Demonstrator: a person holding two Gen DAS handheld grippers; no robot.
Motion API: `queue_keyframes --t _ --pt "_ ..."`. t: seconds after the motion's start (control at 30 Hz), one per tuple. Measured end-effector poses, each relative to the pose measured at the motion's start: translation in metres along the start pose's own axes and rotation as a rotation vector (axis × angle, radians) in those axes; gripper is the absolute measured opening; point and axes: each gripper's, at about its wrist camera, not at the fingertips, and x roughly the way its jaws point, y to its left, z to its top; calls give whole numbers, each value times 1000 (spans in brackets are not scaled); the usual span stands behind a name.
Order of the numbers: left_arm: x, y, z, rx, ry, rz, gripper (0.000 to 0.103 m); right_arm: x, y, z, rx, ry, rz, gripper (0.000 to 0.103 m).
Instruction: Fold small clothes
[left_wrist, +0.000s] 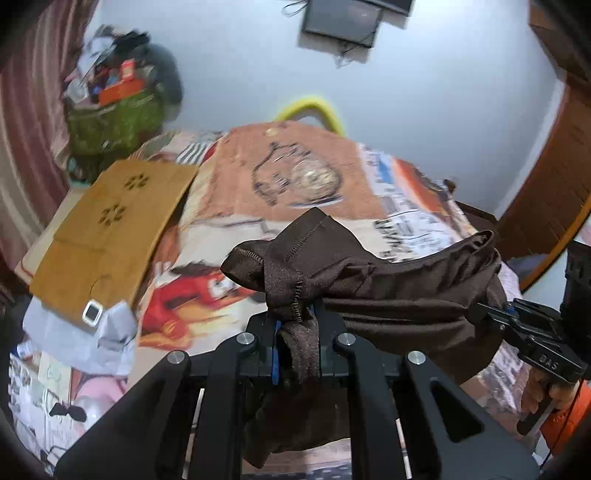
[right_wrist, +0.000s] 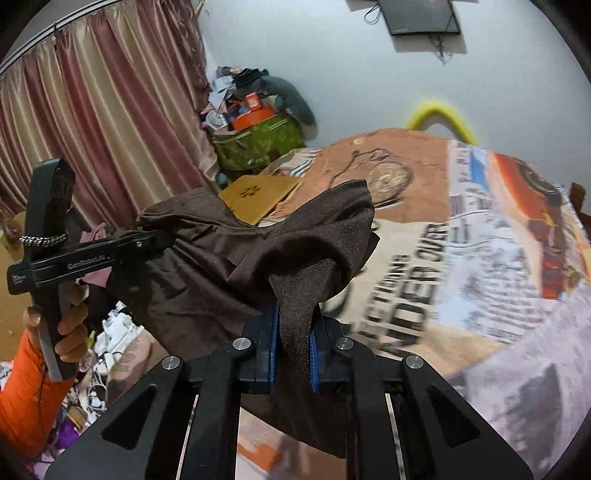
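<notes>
The left gripper (left_wrist: 295, 321) is pinching one stitched edge of the brown garment (left_wrist: 399, 291), which hangs in the air above the printed bedspread (left_wrist: 229, 236). The right gripper (right_wrist: 293, 332) is pinching the other edge between its blue pads (right_wrist: 272, 332), so the cloth is stretched between both.

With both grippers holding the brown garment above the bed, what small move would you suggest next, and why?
Probably draw the two grippers apart to spread it: the left gripper and right gripper each pinch a bunched edge of the brown garment, which hangs crumpled above the bed.
</notes>
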Motion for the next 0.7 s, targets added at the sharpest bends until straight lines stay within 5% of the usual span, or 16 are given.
queue_keyframes --t 0.2,0.47,0.7 --pt "50 56 -22 -112 116 -8 12 51 10 -9 4 88 25 12" --pt "110 75 -42 -138 219 -14 13 105 -11 -20 61 211 -6 12" --pt "125 77 -39 -105 243 17 31 119 -22 -20 91 275 -55 19"
